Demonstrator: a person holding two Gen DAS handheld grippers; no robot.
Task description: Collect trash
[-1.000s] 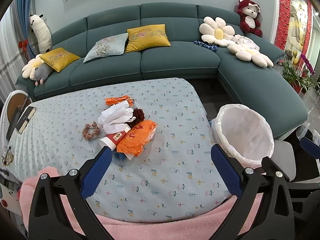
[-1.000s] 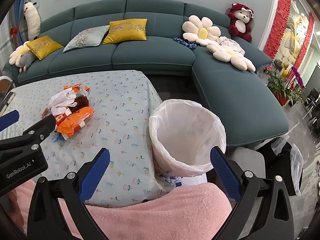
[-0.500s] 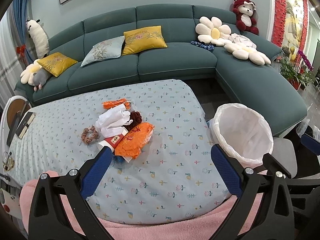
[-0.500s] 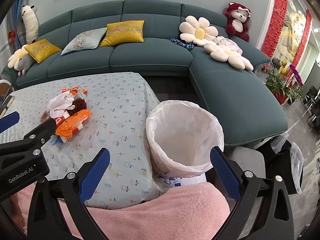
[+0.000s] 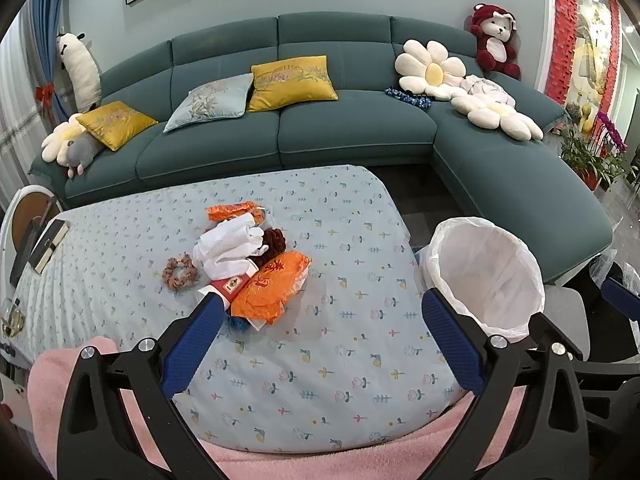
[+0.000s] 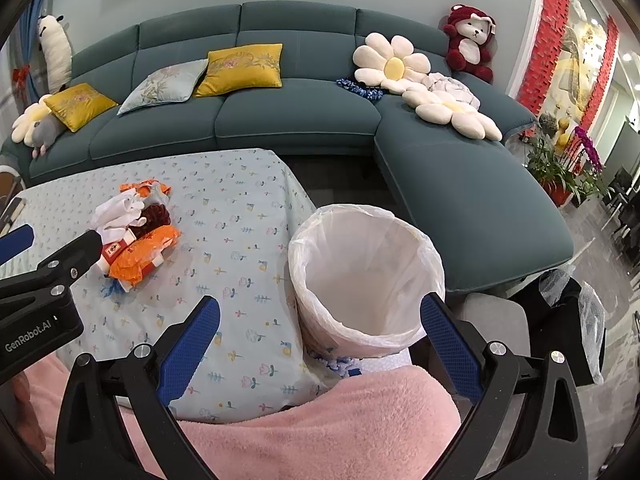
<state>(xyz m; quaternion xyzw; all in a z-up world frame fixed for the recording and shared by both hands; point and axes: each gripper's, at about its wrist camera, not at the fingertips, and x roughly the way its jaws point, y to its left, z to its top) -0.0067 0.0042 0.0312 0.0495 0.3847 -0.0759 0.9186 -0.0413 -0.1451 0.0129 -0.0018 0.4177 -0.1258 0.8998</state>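
At the bottom of the left wrist view the left hand-held gripper [image 5: 320, 336] stands wide, its blue pads holding nothing, above a pink fleece blanket [image 5: 280, 464]. In the right wrist view the right hand-held gripper [image 6: 320, 336] is just as wide and empty; at that frame's left edge the other tool's black body reads "GenRobot.AI".

Beyond the blanket lies the desk [image 5: 320, 380], covered in a pale blue flowered cloth. Left of the frame's centre sits the trash pile: one large orange wrapper [image 5: 272, 286] with red characters (too small to read), one white paper cup [image 5: 224, 286] with a red label, crumpled white tissue [image 5: 228, 246], a second orange wrapper [image 5: 234, 213] behind it, and a dark red scrunchie [image 5: 274, 242]. One brown scrunchie [image 5: 180, 271] lies just left of the pile.

At the desk's right edge stands one bin [image 6: 366, 276], lined with a white bag, apparently empty.

Farther back a teal sofa [image 5: 340, 132] carries two yellow cushions, one pale blue cushion and three flower pillows.
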